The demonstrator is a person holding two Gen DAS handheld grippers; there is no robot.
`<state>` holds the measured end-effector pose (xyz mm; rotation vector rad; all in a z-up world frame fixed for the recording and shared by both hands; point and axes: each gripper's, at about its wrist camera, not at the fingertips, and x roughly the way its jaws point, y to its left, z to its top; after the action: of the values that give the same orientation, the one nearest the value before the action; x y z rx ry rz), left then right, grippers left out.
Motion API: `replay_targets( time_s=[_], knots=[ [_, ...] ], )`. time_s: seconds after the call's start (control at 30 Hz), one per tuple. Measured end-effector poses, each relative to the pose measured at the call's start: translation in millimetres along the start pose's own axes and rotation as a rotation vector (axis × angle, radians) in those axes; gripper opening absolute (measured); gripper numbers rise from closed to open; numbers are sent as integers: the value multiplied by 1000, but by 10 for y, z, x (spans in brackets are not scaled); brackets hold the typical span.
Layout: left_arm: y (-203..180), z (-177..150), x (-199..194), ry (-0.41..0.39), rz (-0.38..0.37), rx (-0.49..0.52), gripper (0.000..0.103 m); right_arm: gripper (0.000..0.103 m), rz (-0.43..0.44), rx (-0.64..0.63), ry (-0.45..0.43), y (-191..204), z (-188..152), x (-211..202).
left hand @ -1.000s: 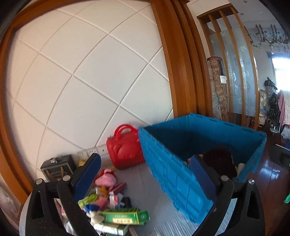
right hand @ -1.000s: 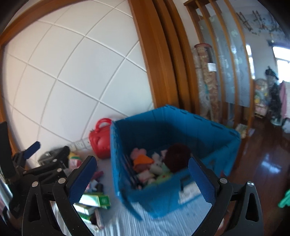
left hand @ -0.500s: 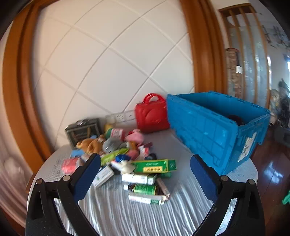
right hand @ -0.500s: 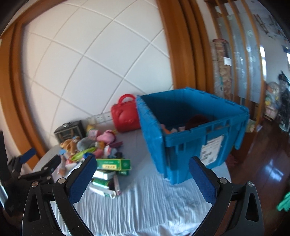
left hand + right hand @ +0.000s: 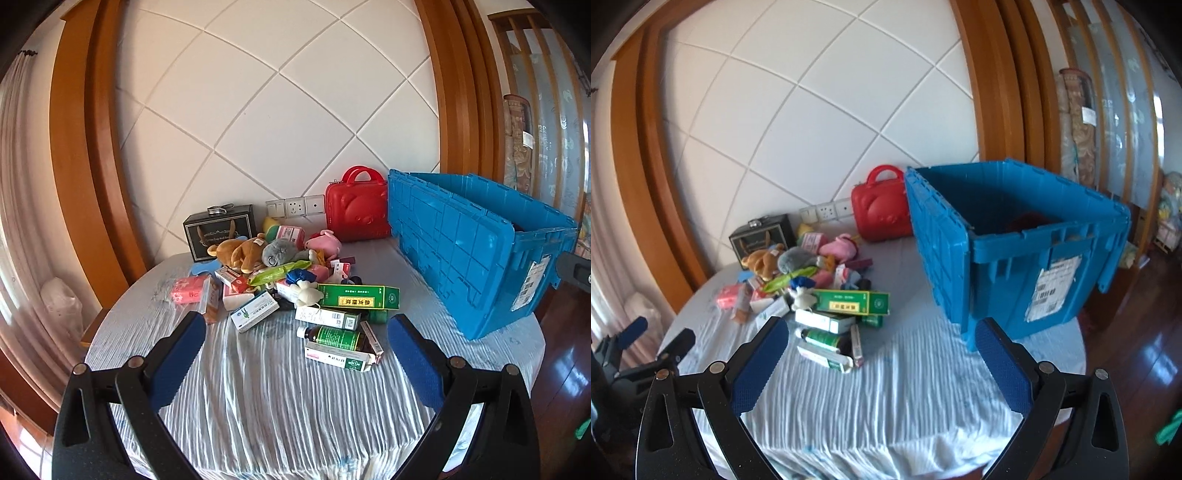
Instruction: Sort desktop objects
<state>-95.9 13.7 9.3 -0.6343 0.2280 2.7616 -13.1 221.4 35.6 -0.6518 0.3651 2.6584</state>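
Left gripper: the left gripper (image 5: 295,334) is hovering low over the near part of the table (image 5: 258,406), fingers spread wide, gripping nothing.
Right gripper: the right gripper (image 5: 881,338) is hanging beside it, likewise spread wide and carrying nothing; the left tool is showing at the lower left edge of the right wrist view.
Pile: the clutter is lying in a heap at mid-table, left of the blue crate (image 5: 480,251). Nearest the fingers are a white medicine box (image 5: 338,356), a dark bottle with a green label (image 5: 334,336) touching it just behind, then a long green box (image 5: 358,297) resting on other cartons.
Toys: a brown plush (image 5: 238,251), a grey plush (image 5: 279,251) and a pink plush (image 5: 325,242) are sitting at the back of the heap.
Backdrop: a red case (image 5: 356,208) and a black gift box (image 5: 219,230) are standing against the wall.
Crate: it is sitting open at the table's right side, something dark showing inside; the rest of its contents cannot be made out.
Step in hand: by my reading, both tools are lining up for a fresh pick, with most of the sorting yet to do.
Next move: probably a reach to the white medicine box, closing across its narrow width without nudging the bottle touching it.
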Motion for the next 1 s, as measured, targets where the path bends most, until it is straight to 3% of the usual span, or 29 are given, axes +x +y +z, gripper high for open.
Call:
replay_targets(
  time_s=[0.17, 0.47, 1.0],
  knots=[
    [72, 65, -40, -25, 3, 32, 100, 102, -29, -28, -32, 187, 57, -47],
    [144, 101, 62, -14, -35, 36, 100, 102, -57, -30, 7, 267, 15, 90],
    [193, 166, 27, -29, -28, 20, 100, 102, -1, -84, 18, 375, 4, 214]
  ],
)
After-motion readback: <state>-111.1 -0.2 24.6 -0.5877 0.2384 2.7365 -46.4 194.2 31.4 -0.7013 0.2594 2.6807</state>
